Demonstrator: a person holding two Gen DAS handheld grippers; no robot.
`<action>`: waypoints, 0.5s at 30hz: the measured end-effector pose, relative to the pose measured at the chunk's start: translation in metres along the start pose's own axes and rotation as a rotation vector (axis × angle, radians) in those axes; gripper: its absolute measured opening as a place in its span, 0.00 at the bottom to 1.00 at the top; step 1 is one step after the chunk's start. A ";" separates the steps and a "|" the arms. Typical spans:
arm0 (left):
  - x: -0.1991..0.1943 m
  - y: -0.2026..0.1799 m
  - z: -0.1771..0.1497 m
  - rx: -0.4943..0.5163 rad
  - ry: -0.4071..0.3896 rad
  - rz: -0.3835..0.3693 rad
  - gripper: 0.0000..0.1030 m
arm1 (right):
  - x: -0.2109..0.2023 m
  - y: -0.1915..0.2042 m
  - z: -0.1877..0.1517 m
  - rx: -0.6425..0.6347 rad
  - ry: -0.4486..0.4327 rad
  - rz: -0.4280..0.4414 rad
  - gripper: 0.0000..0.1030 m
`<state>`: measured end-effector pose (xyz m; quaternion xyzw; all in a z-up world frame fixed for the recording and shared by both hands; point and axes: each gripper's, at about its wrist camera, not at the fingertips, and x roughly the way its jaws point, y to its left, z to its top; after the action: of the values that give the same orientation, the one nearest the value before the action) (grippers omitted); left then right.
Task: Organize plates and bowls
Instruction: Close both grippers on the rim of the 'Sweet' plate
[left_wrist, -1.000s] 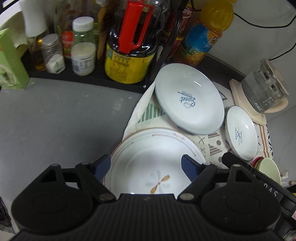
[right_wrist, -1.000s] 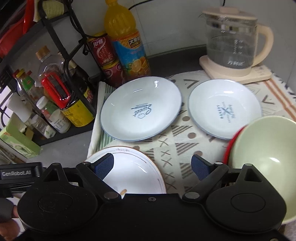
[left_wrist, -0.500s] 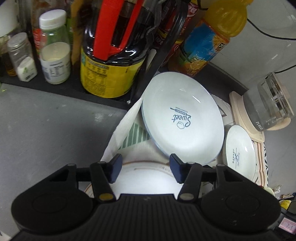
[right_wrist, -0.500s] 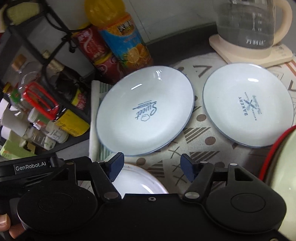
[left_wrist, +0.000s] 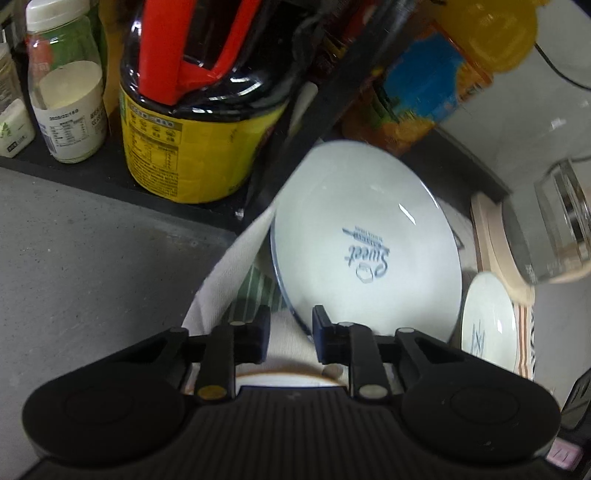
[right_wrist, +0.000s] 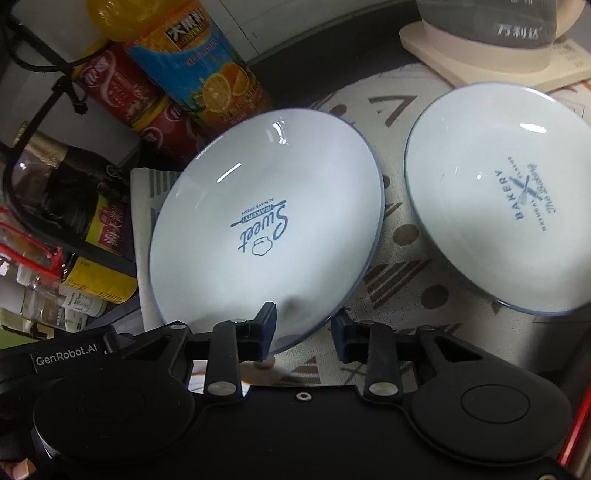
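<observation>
Change: both claws nearer the Sweet plate (right_wrist: 258, 221) than a second ago, gaps narrower.
Left claw (left_wrist: 290, 338): closing, rim between, untouched.
Right claw (right_wrist: 304, 332): closing astride near rim.
Plates: three on cloth (right_wrist: 399, 291); Bakery plate (right_wrist: 509, 199) beside.

1. My right tongs (right_wrist: 303, 334) point down at the near rim of the "Sweet" plate (right_wrist: 266, 225); jaws closing, rim between them, pads not clearly pressing.
2. "Bakery" plate (right_wrist: 506, 199) sits just right of it, apart, both on the patterned cloth (right_wrist: 399, 269).
3. Orange juice bottle (right_wrist: 199, 62) and red cans (right_wrist: 122, 88) behind the plates.
4. Kettle base (right_wrist: 491, 62) top right.
5. Left tongs' housing (right_wrist: 66, 358) at lower left.
</observation>
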<state>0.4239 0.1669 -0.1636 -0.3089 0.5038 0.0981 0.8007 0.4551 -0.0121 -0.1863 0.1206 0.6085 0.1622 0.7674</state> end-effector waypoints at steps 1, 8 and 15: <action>0.002 -0.001 0.000 0.000 0.000 -0.004 0.18 | 0.002 0.000 0.000 0.002 0.001 -0.002 0.29; 0.013 -0.008 0.002 0.011 0.006 0.007 0.13 | 0.009 -0.008 0.000 0.045 -0.008 0.020 0.25; 0.008 -0.012 -0.003 0.019 -0.014 0.016 0.12 | 0.007 -0.020 -0.002 0.103 -0.034 0.053 0.16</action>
<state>0.4313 0.1549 -0.1670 -0.2964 0.5018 0.1020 0.8062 0.4566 -0.0277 -0.2007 0.1786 0.5996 0.1489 0.7658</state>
